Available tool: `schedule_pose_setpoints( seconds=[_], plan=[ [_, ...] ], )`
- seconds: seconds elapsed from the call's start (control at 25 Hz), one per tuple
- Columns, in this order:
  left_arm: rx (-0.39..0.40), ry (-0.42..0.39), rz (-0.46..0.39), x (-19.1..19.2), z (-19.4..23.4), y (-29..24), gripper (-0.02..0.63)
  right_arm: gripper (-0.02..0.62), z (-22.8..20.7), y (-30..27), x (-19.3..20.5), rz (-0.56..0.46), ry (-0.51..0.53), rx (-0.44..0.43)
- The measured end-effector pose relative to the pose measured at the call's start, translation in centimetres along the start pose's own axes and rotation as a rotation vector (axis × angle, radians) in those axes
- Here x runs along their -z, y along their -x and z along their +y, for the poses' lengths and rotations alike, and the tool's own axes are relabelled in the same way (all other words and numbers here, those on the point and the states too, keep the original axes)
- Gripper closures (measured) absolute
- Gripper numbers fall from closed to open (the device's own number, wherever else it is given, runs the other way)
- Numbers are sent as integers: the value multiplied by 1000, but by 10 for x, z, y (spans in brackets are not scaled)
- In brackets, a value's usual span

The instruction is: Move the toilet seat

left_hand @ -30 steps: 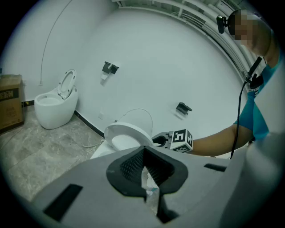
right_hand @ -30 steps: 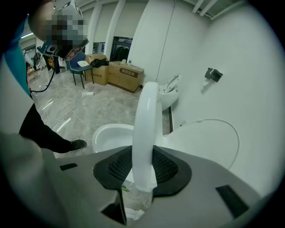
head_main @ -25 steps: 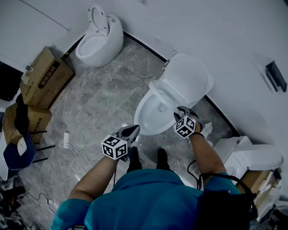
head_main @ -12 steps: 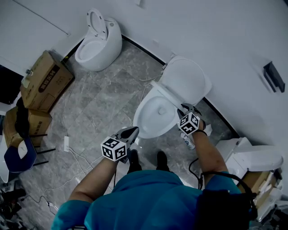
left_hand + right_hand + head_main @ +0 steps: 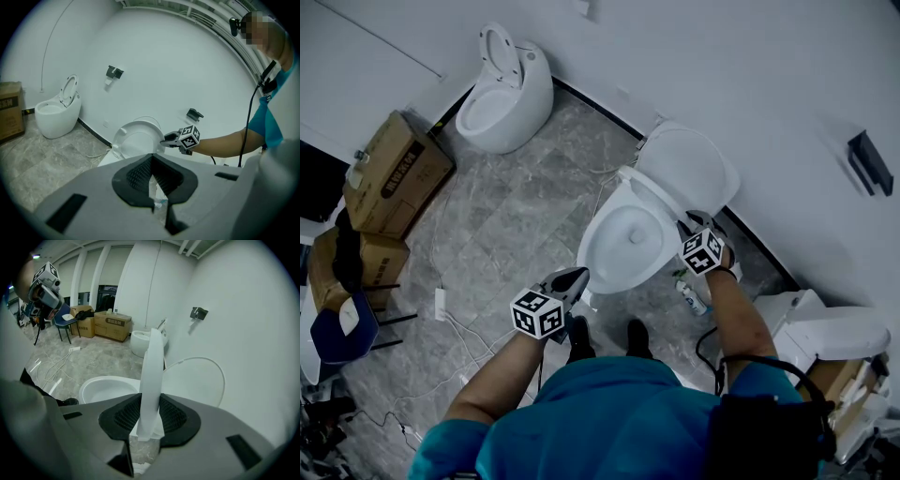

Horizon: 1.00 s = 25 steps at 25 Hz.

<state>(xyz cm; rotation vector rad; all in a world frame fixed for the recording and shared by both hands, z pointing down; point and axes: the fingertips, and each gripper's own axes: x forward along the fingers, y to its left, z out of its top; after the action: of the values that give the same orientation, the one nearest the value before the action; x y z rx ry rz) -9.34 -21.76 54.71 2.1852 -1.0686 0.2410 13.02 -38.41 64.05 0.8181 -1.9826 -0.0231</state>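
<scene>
A white toilet stands against the wall, its bowl (image 5: 623, 239) open and its lid (image 5: 692, 161) leaning back. The toilet seat (image 5: 661, 199) is tilted up off the bowl's rim. My right gripper (image 5: 692, 222) is shut on the seat's right edge. In the right gripper view the seat (image 5: 152, 362) shows edge-on as an upright white band, pinched between the pads, with the bowl (image 5: 105, 387) left of it and the lid (image 5: 199, 380) right. My left gripper (image 5: 579, 274) hovers at the bowl's near left, shut with nothing in it, and touches nothing.
A second toilet (image 5: 502, 84) stands at the back left. Cardboard boxes (image 5: 389, 173) and a blue chair (image 5: 337, 328) line the left side. Cables and a power strip (image 5: 441, 302) lie on the floor. A bottle (image 5: 692, 298) lies beside the bowl; toilet parts (image 5: 825, 333) sit at the right.
My right gripper has moved right and up, towards the wall, lifting the seat off the bowl's rim. The left gripper has stayed where it was.
</scene>
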Motion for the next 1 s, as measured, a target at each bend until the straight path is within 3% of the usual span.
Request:
schedule_pose_setpoints(
  seconds=[1.0],
  plan=[
    [-11,-1,13,3,4,-9,601,494,-82,-13,15,21,-121,115]
  ],
)
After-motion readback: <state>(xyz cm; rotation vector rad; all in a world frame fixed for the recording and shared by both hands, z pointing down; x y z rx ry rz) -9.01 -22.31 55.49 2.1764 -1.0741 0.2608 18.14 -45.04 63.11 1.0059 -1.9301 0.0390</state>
